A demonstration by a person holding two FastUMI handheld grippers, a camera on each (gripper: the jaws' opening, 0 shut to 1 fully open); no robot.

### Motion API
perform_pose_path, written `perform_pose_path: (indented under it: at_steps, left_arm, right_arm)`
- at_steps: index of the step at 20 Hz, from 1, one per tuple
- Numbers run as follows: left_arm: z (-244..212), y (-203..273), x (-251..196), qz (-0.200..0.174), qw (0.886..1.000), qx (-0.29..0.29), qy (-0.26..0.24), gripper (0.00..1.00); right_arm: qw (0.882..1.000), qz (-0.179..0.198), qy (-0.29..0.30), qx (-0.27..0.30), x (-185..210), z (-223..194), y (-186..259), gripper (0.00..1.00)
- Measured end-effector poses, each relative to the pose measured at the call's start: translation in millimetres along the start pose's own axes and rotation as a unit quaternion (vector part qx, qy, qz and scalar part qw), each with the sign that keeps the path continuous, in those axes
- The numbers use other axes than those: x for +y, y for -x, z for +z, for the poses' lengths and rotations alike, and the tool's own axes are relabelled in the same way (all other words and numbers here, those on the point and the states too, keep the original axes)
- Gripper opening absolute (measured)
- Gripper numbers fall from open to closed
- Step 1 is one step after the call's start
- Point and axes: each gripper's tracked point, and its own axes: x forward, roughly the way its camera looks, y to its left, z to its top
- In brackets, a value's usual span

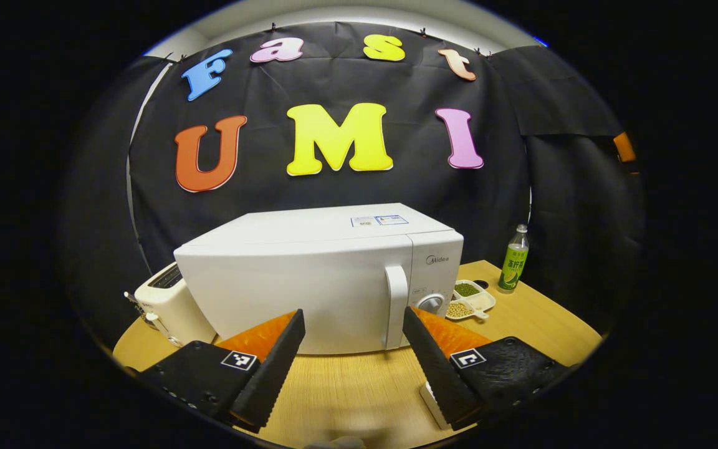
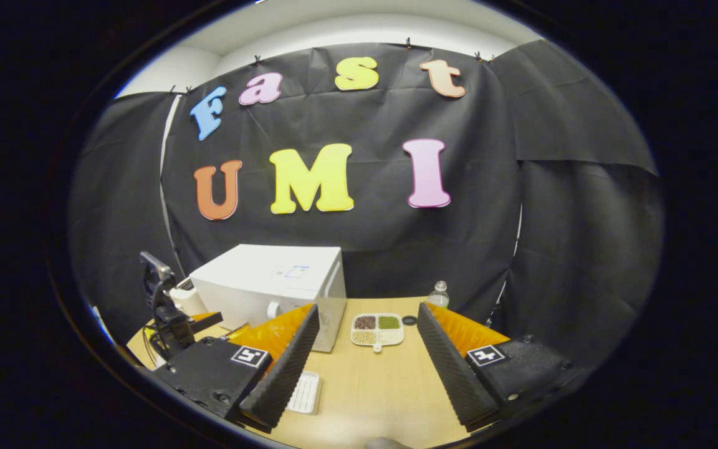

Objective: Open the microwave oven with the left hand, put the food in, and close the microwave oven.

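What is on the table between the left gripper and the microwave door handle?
Nothing: in the left gripper view, bare table lies between the open left gripper and the closed microwave, whose handle stands just ahead.

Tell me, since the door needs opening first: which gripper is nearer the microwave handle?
Left. The left gripper faces the microwave handle close up; the right gripper sits farther back, off to the microwave's right.
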Motion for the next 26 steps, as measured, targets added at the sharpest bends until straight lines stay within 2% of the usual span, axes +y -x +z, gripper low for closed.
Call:
perform_pose_path:
  at_steps: [1,2,7,8,9,13,14,15,16,21,22,23,24,25,26]
  left_arm:
    - [8,12,1,0.000,1.000,-0.005,0.003,0.97]
    - [18,24,4,0.004,1.000,-0.012,0.003,0.97]
    - [66,100,27,0.019,0.998,-0.051,-0.005,0.96]
    - [74,115,31,0.020,0.998,-0.059,0.001,0.96]
    - [83,132,36,0.021,0.998,-0.066,0.005,0.97]
    - [114,191,64,0.045,0.995,-0.094,-0.007,0.96]
    - [121,203,70,0.049,0.994,-0.100,-0.004,0.96]
    - [126,215,74,0.052,0.993,-0.104,0.003,0.96]
    - [133,226,76,0.054,0.992,-0.110,0.013,0.96]
    - [152,265,94,0.080,0.988,-0.130,0.020,0.96]
    - [152,269,94,0.080,0.989,-0.127,0.020,0.96]
    - [151,271,95,0.081,0.988,-0.128,0.019,0.96]
    - [153,273,94,0.079,0.988,-0.129,0.017,0.96]
    - [154,275,96,0.081,0.988,-0.131,0.015,0.96]
    - [156,275,97,0.082,0.988,-0.133,0.013,0.96]
  right_arm:
    - [1.000,0.000,-0.002,-0.001,3,-1,3,1.00]
    - [1.000,0.001,-0.005,-0.002,5,-1,7,0.92]
    - [1.000,-0.005,-0.001,-0.022,15,3,34,0.92]
    - [1.000,-0.007,0.002,-0.027,17,4,40,1.00]
    - [0.999,-0.010,0.005,-0.034,19,6,47,0.92]
    - [0.998,-0.016,0.008,-0.053,29,12,72,0.92]
    - [0.998,-0.014,0.008,-0.057,33,13,78,1.00]
    - [0.998,-0.014,0.008,-0.060,37,14,84,0.92]
    - [0.998,-0.013,0.009,-0.066,40,16,90,1.00]
    - [0.997,-0.009,0.010,-0.081,54,23,113,1.00]
    - [0.996,-0.009,0.010,-0.083,56,24,116,0.92]
    - [0.996,-0.007,0.009,-0.086,59,26,119,0.92]
    - [0.996,-0.007,0.009,-0.088,61,27,121,1.00]
    - [0.996,-0.006,0.009,-0.089,62,28,123,0.92]
    - [0.996,-0.006,0.011,-0.091,64,29,123,0.92]
